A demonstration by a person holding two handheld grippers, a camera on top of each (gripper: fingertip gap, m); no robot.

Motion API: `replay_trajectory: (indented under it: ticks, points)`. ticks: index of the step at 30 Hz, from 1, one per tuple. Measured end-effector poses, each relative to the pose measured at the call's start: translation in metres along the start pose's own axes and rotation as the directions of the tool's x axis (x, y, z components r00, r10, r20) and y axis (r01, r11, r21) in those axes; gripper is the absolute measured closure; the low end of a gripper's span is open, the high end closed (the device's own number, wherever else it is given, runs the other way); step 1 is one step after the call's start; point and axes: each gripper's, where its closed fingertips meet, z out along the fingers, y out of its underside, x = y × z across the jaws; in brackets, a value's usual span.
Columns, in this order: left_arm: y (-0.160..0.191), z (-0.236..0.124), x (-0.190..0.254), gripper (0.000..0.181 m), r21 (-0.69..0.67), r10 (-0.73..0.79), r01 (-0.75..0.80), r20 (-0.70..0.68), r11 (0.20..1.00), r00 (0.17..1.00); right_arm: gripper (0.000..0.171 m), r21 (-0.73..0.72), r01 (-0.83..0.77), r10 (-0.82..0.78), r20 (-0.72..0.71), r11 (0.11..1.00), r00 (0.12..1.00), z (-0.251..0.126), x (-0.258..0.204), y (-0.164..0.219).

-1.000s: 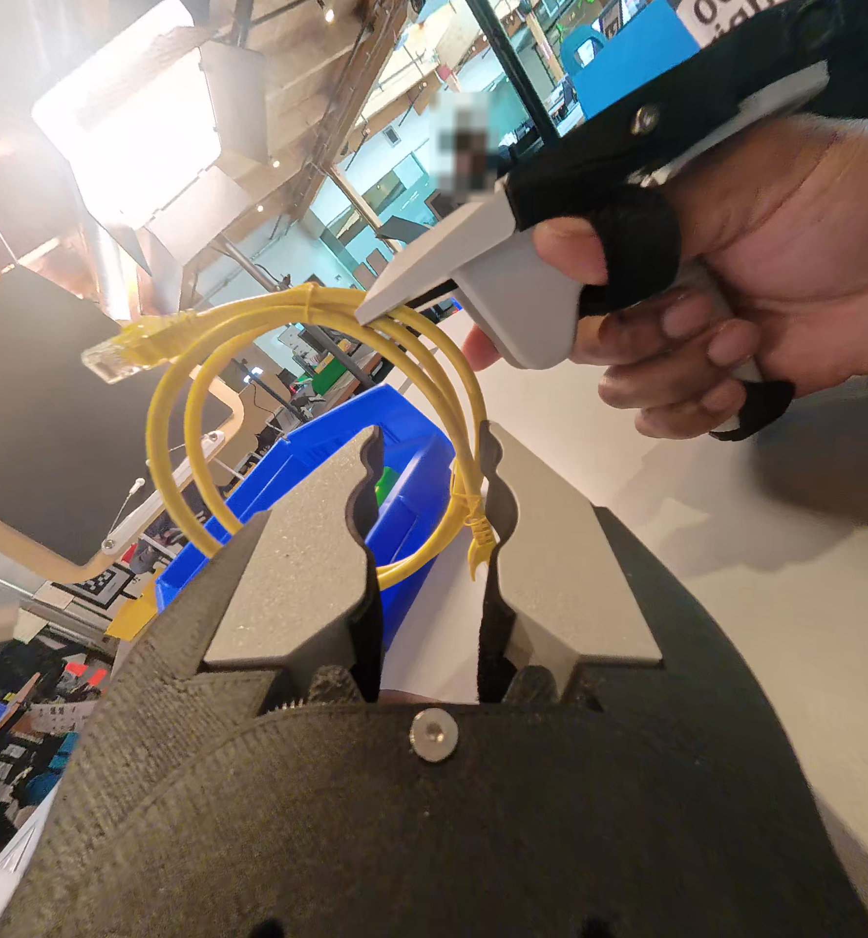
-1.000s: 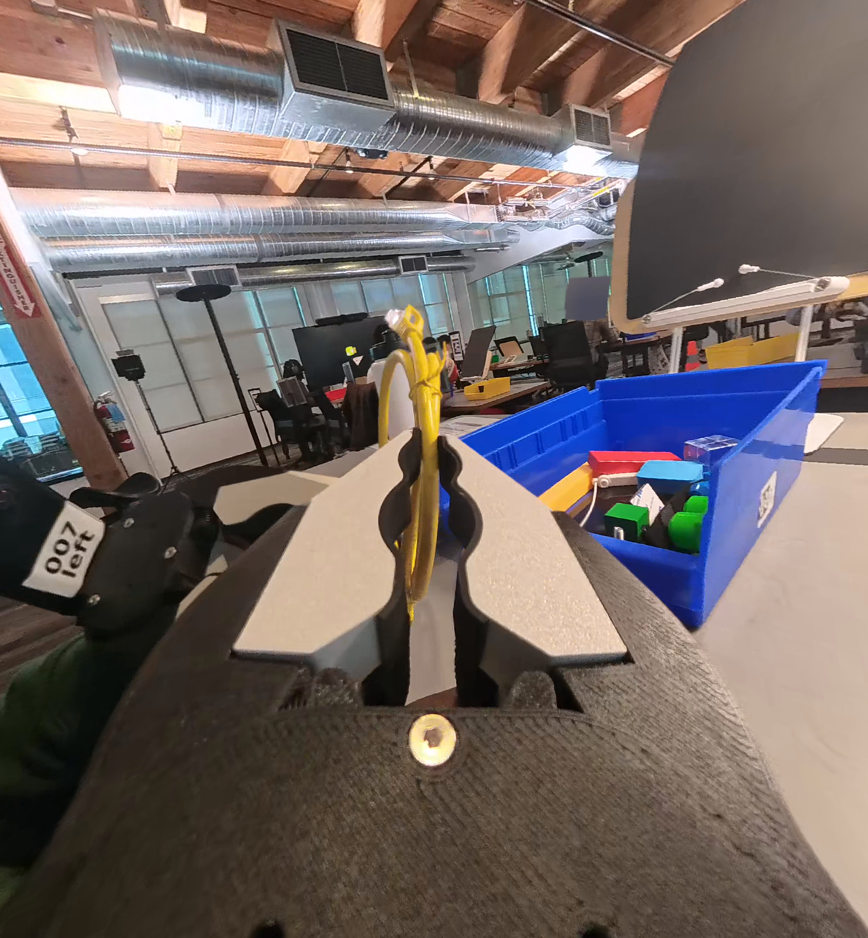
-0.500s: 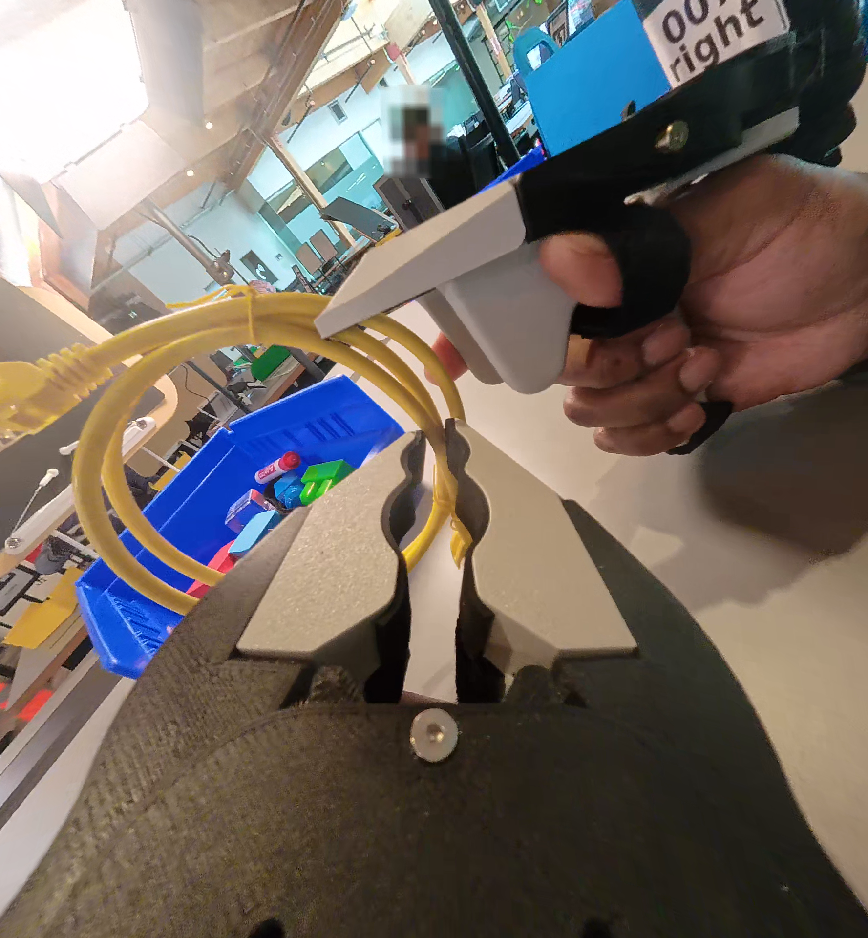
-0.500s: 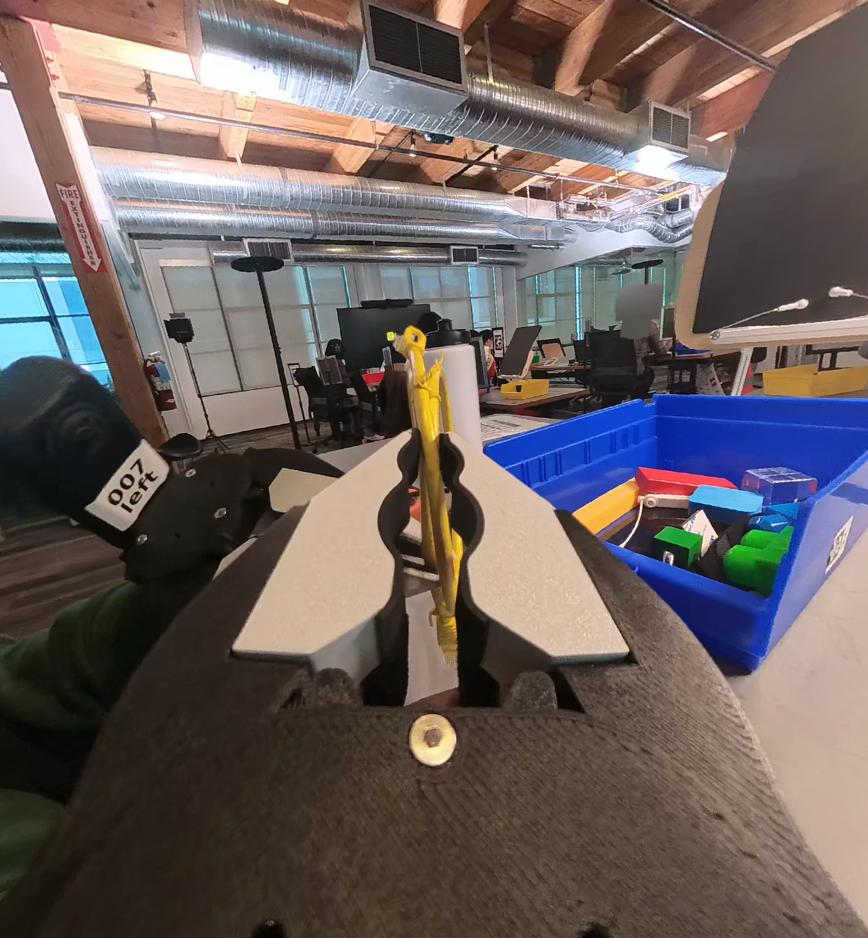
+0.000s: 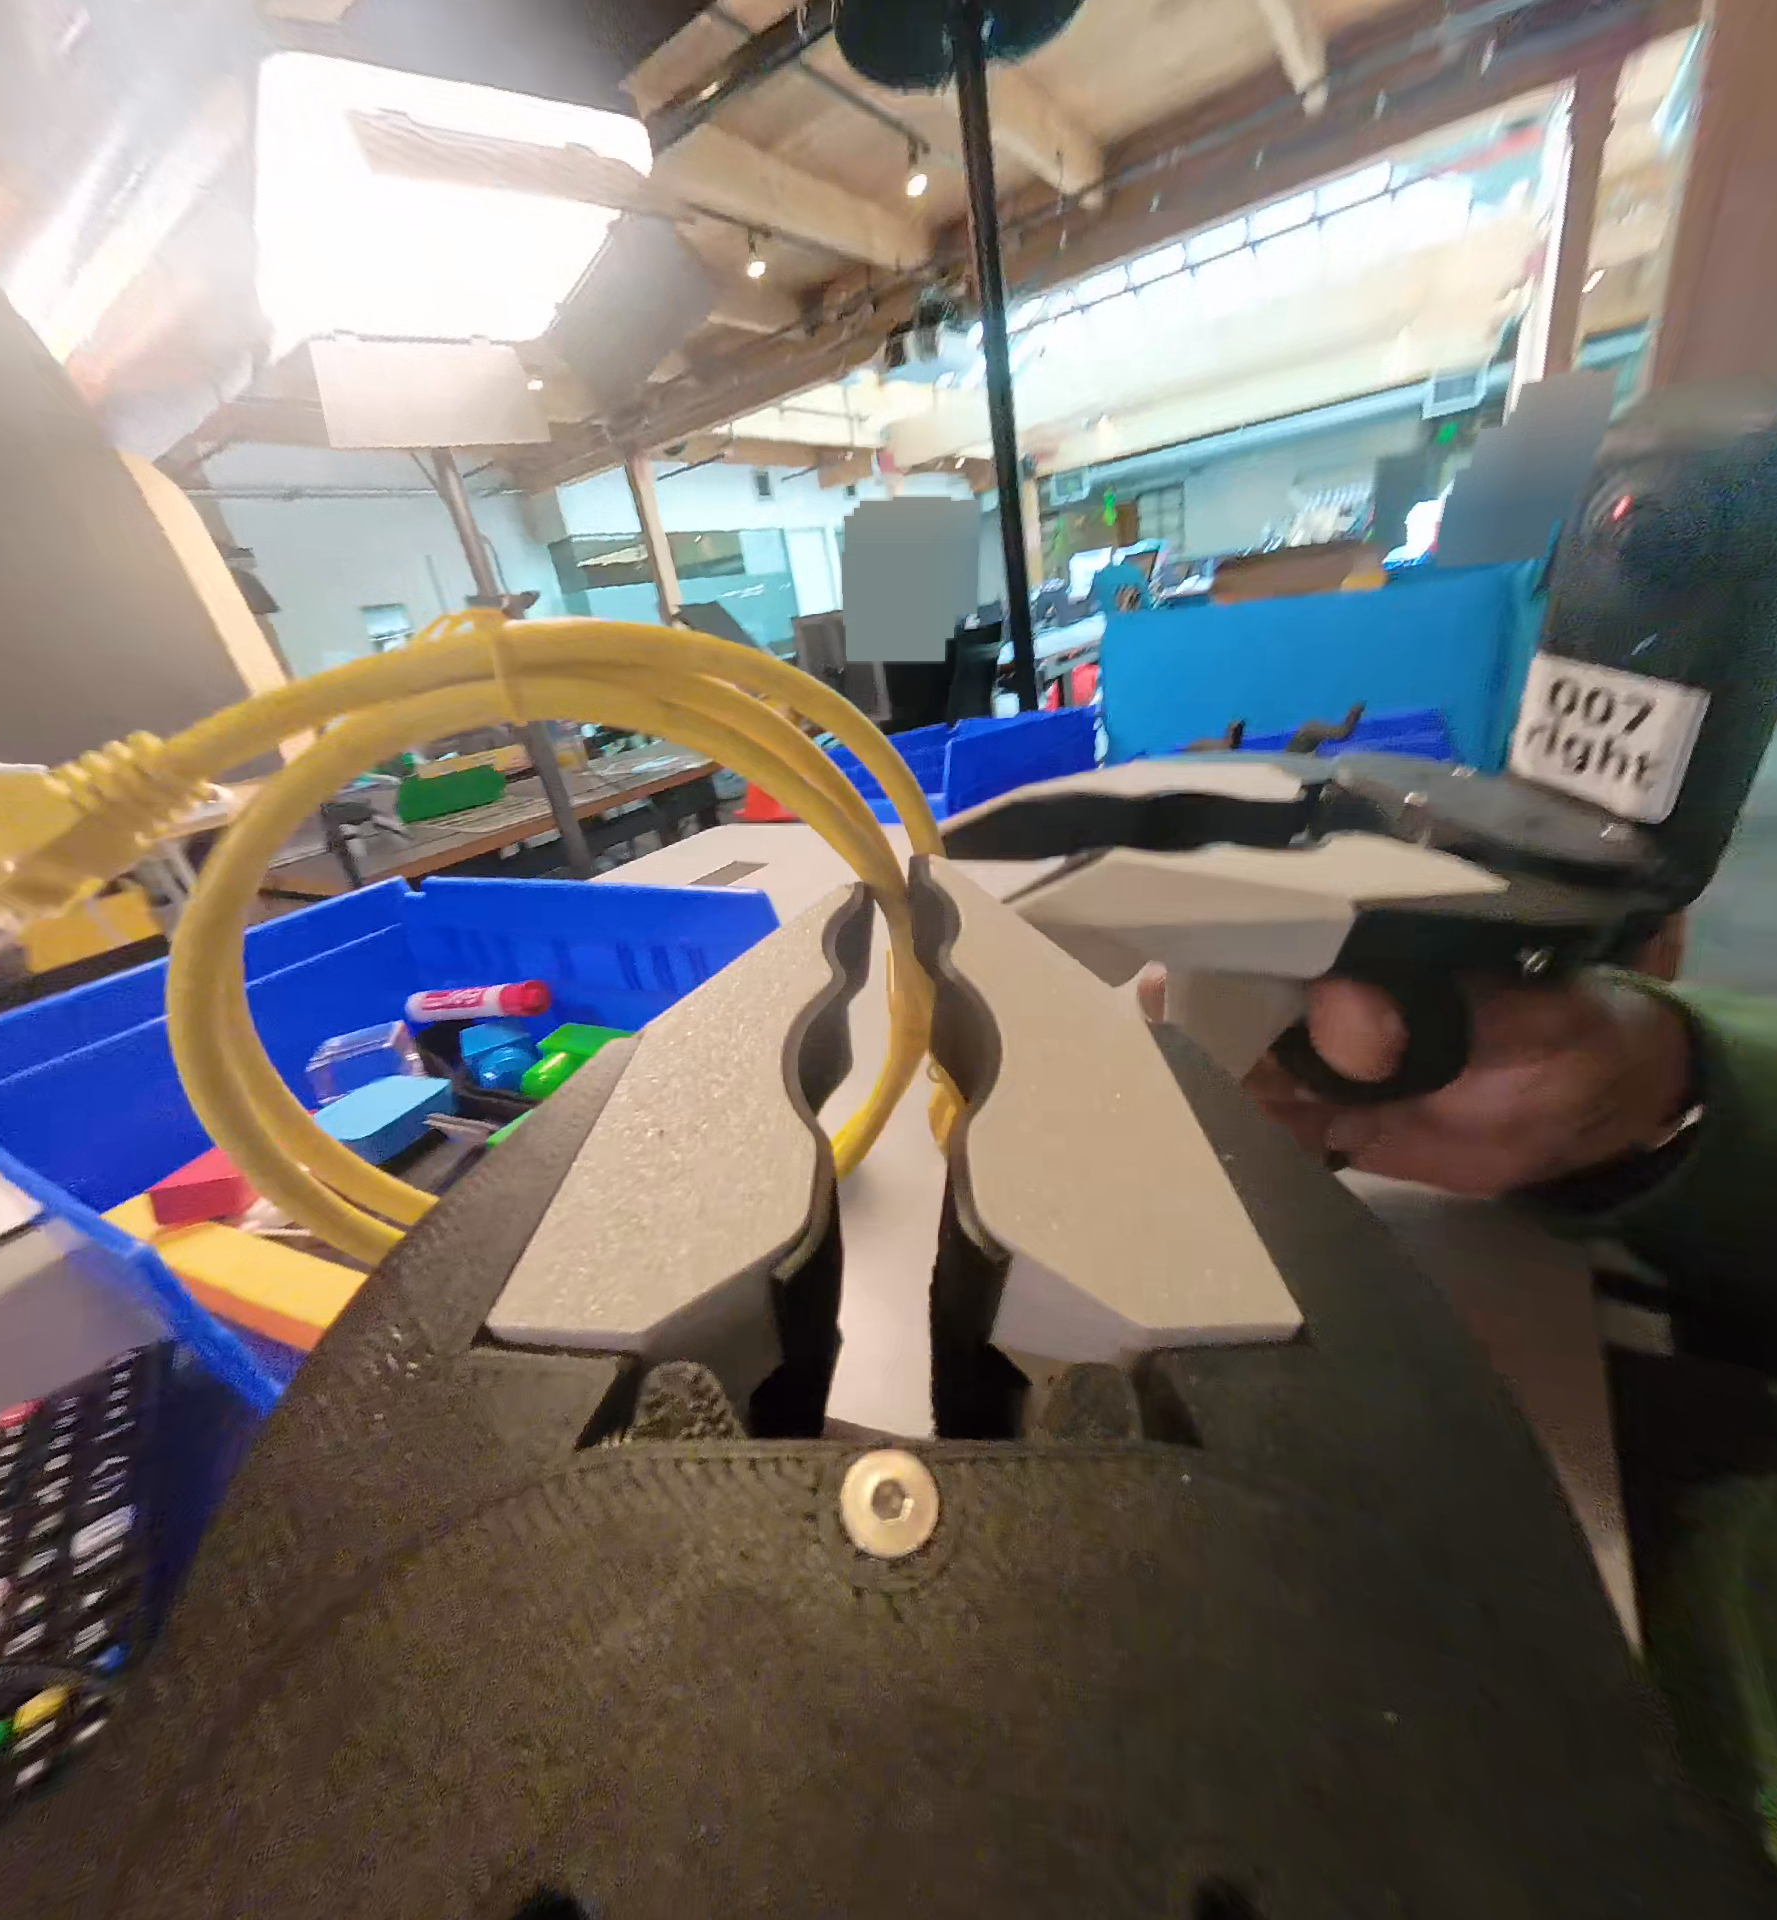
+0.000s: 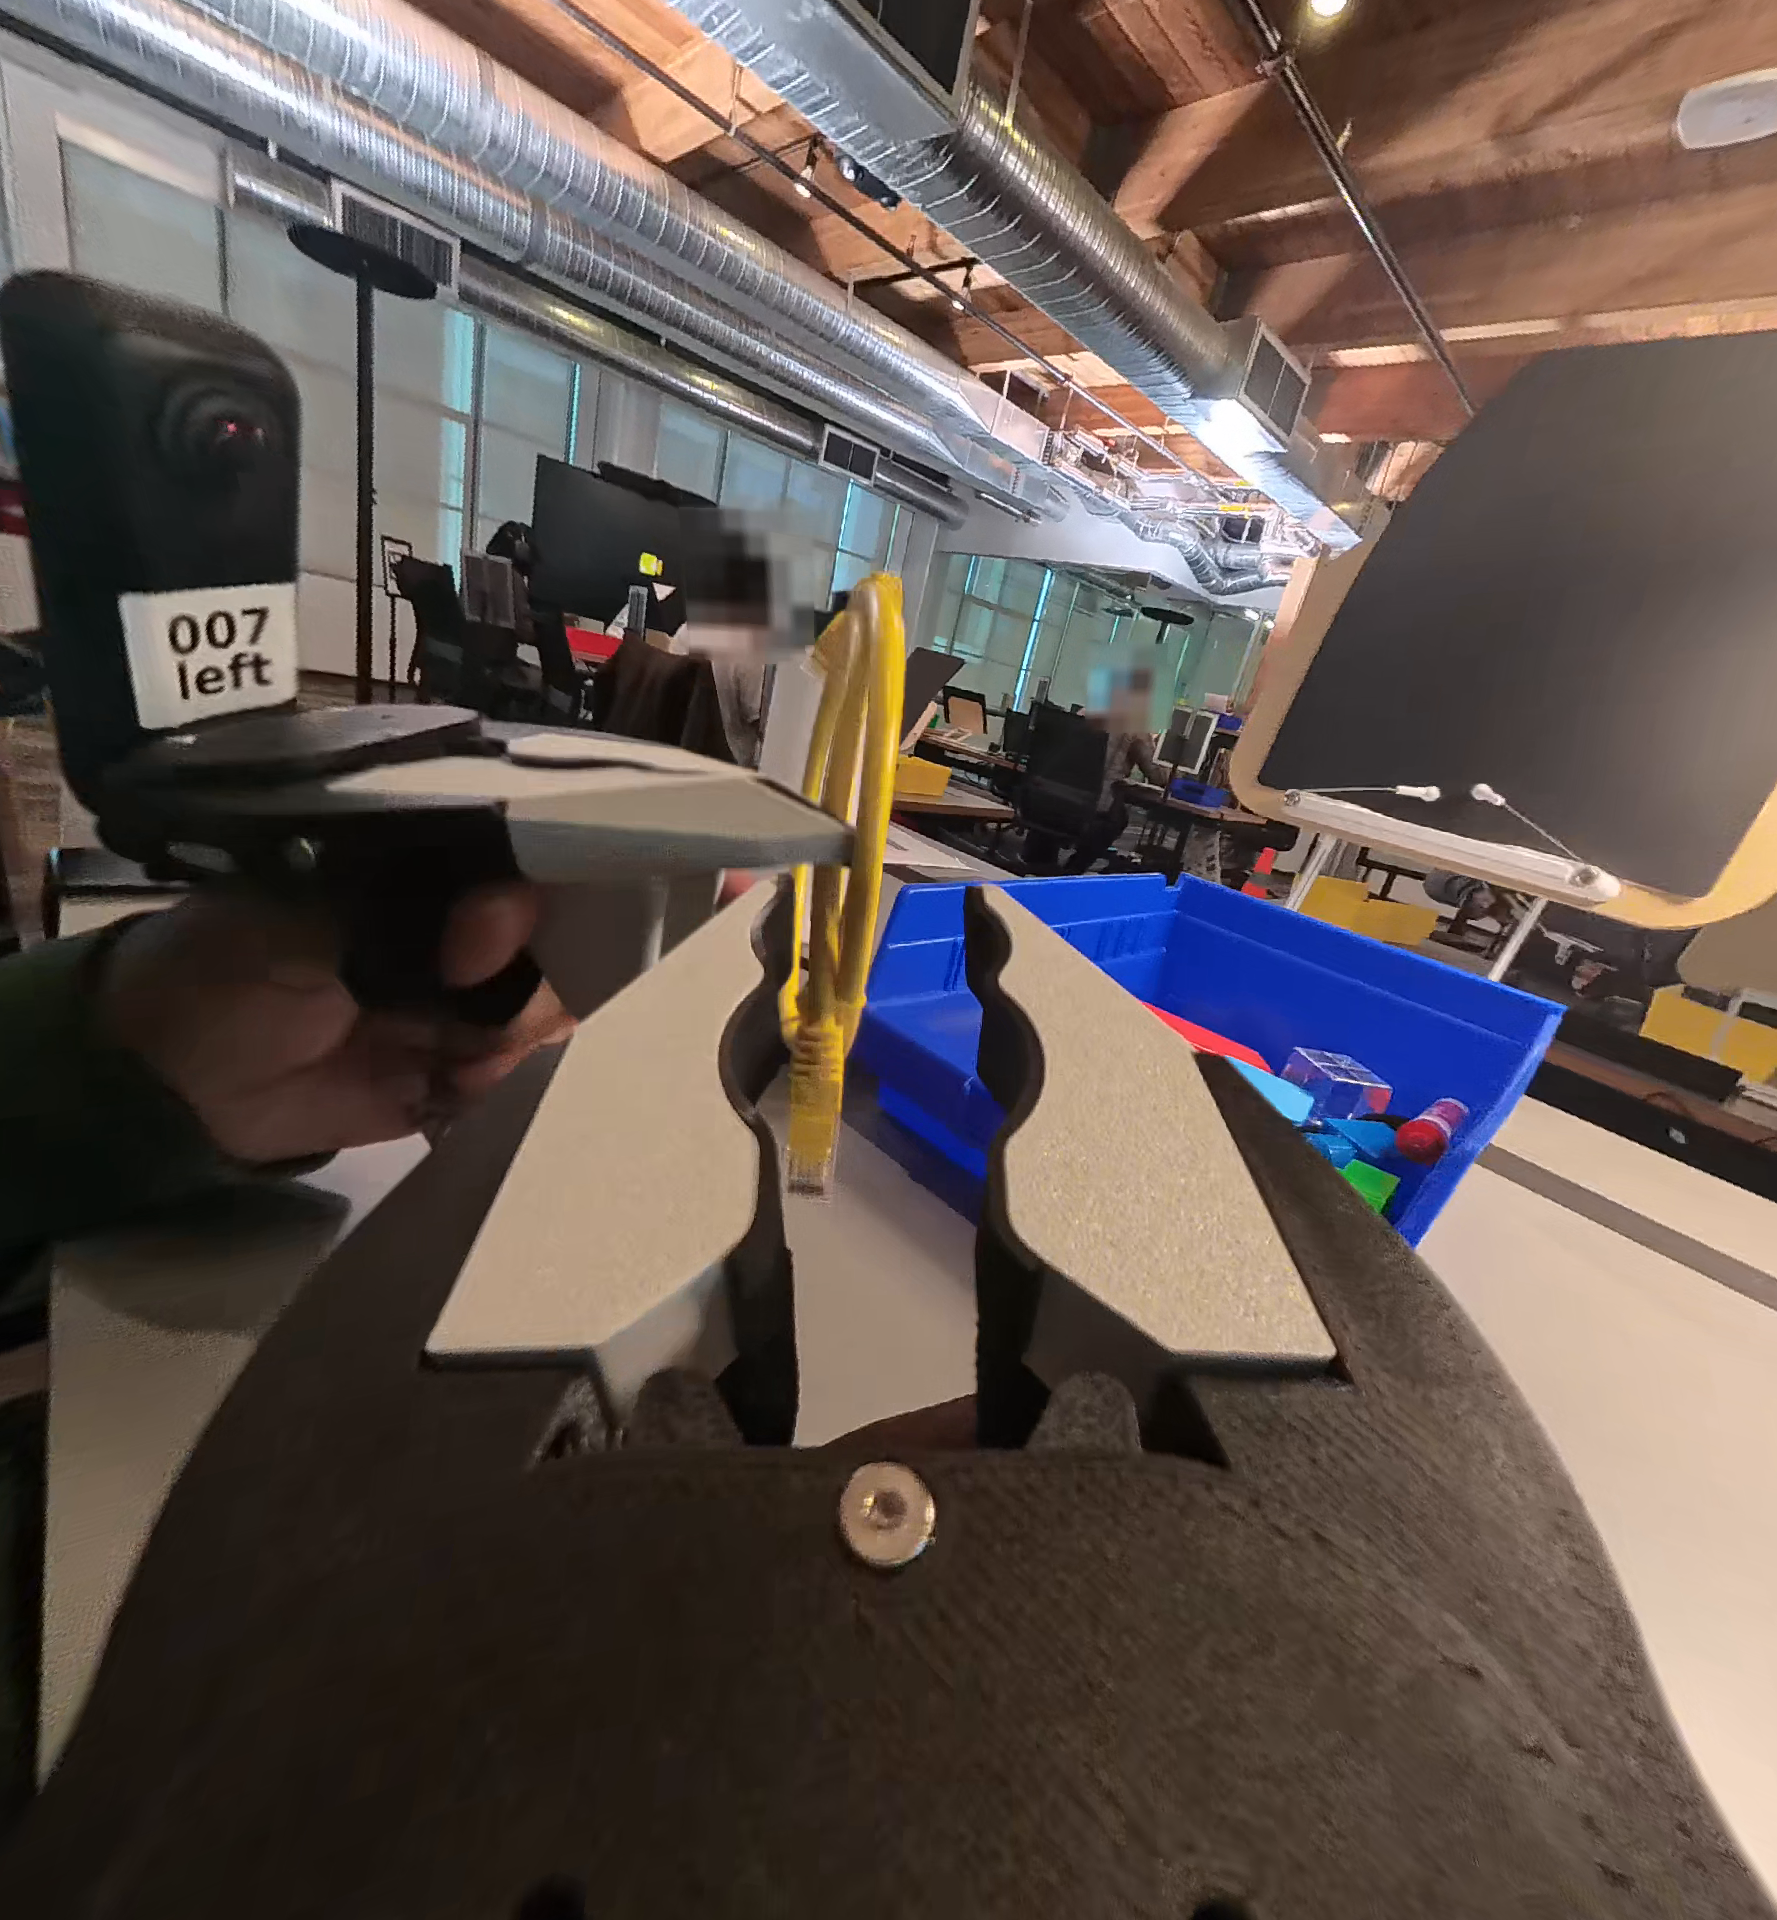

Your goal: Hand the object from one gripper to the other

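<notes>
Yellow cable coil (image 5: pixel 510 727) hanging pinched in left gripper (image 5: pixel 889 894) above blue bin (image 5: pixel 572 935); right gripper (image 6: pixel 868 894) gaping, releasing.

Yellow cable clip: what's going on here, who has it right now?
A person is passing a coiled yellow cable between two handheld grippers above a table. The left gripper is shut on the cable. The right gripper is open, with the cable hanging loose between its fingers, so the handover to the left looks nearly done. A blue bin of small items sits behind.
</notes>
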Motion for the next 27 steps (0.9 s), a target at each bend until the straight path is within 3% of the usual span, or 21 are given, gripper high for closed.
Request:
replay_trajectory:
  ticks: [4, 8, 11, 14, 19, 27]
  points:
    - [-0.005, -0.002, 0.004, 0.173, 0.033, -0.089, 0.092, -0.065, 0.995, 0.994, 0.136, -0.021, 0.048, -0.048, 0.015, 0.999, 0.999, 0.002, -0.007, 0.004]
    - [-0.011, -0.003, 0.012, 0.173, 0.065, -0.086, 0.093, -0.113, 0.994, 0.99, 0.138, -0.044, 0.077, -0.076, 0.036, 0.996, 0.996, 0.004, -0.013, 0.008]
    - [-0.01, -0.002, 0.022, 0.173, 0.059, -0.104, 0.115, -0.171, 0.992, 0.98, 0.159, -0.043, 0.115, -0.114, 0.018, 0.992, 0.993, 0.003, -0.012, 0.008]
    - [-0.007, -0.001, 0.02, 0.171, 0.048, -0.112, 0.121, -0.159, 0.992, 0.981, 0.16, -0.05, 0.179, -0.181, -0.036, 0.983, 0.983, 0.002, -0.006, 0.007]
    - [0.002, 0.003, 0.023, 0.148, -0.011, -0.2, 0.202, -0.196, 0.979, 0.96, 0.16, -0.102, 0.258, -0.27, -0.138, 0.961, 0.953, 0.001, 0.01, 0.011]
    - [0.009, 0.004, 0.006, 0.145, -0.041, -0.36, 0.358, -0.159, 0.933, 0.919, 0.16, -0.156, 0.369, -0.39, -0.145, 0.916, 0.909, 0.004, 0.007, 0.018]
